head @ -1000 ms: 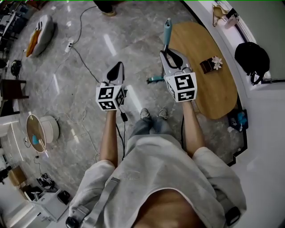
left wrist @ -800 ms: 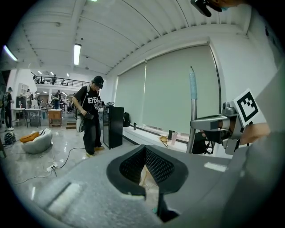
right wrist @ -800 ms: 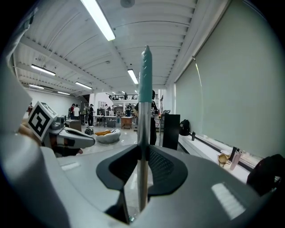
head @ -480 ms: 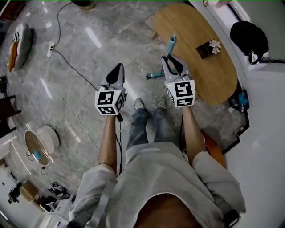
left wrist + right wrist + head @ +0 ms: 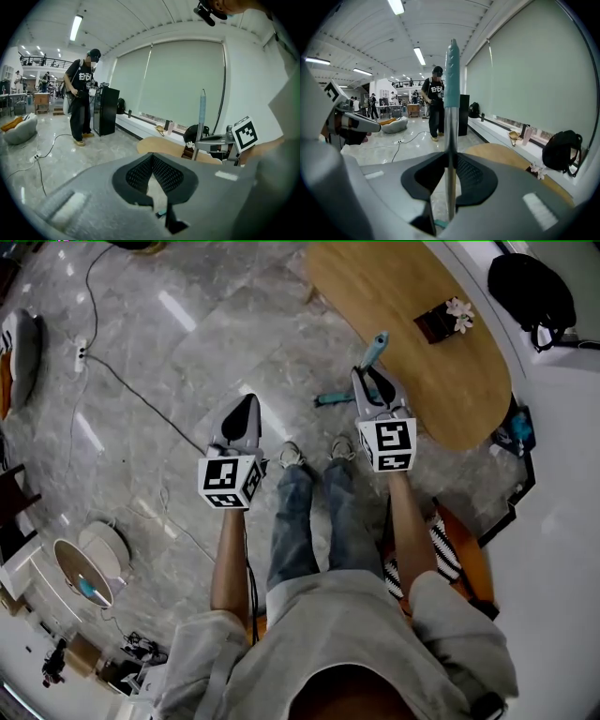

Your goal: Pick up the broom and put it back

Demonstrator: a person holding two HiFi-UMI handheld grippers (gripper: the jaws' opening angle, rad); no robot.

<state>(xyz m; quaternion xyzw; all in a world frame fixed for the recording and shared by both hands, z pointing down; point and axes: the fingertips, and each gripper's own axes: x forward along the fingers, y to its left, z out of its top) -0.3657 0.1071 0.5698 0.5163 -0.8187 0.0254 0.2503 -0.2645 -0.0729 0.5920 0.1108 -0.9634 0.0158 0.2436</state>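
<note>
R gripper [image 5: 451, 158]: jaws narrow, clamped on the broom [image 5: 451, 89]. Silver shaft runs upright thru the gap btwn both pads. The teal handle end sticks up well past the jaw tips. Shaft carries on below the jaws to a teal bit at the bottom of the right gripper view.

Head view: teal broom head [image 5: 334, 398] sits low, just left of the R jaws and ahead of the wearer's shoes [image 5: 292, 456]. Can't tell if it touches the floor [image 5: 169, 352].

L gripper [image 5: 152, 157]: jaws closed tip to tip, nothing btwn them. Broom is off to the right of the L jaws, well apart. In the left gripper view it shows upright next to the R gripper's marker cube [image 5: 245, 133].

Both grippers are side by side, pointing fwd and down, one either side of the wearer's legs.

Surroundings rel. to jaws:
- Wooden oval table [image 5: 450, 381] is ahead-right of the R jaws. The handle end overlaps its near edge in head view.
- Small dark box [image 5: 444, 319] w/ a flower is on the table, beyond the R jaws.
- Black backpack [image 5: 531, 289] is past the table, far right.
- Person in black [image 5: 435, 101] stands well ahead of the R jaws, just left of the shaft in that view.
- Cable [image 5: 122, 381] lies on the floor ahead-left of the L jaws.
</note>
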